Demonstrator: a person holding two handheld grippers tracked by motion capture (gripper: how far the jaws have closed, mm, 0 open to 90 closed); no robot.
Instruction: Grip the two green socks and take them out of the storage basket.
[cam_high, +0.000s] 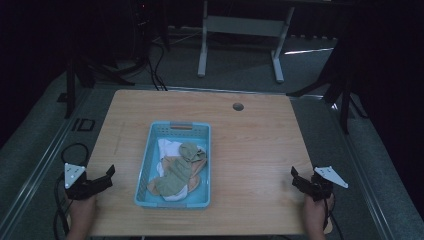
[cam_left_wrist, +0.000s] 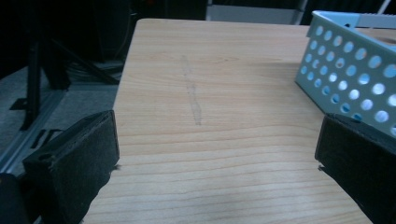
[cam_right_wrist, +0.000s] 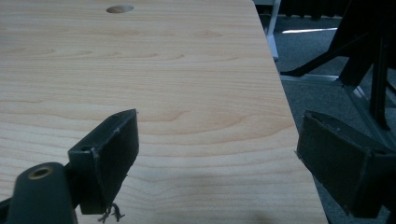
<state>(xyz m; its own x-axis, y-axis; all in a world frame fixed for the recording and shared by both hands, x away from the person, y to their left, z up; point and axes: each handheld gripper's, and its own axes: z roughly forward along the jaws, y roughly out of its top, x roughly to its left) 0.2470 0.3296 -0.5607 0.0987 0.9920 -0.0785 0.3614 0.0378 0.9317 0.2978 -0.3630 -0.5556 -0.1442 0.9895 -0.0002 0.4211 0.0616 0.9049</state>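
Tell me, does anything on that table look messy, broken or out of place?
Little stands out. The cloths lie in a loose jumble inside the blue basket, none spilling over its rim. The table carries a faint grey streak. A few frayed threads hang from one pad of the right gripper.

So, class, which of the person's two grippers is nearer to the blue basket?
Left. The left gripper sits just off the blue basket, near its side wall. The right gripper rests at the table's opposite edge, with bare wood between.
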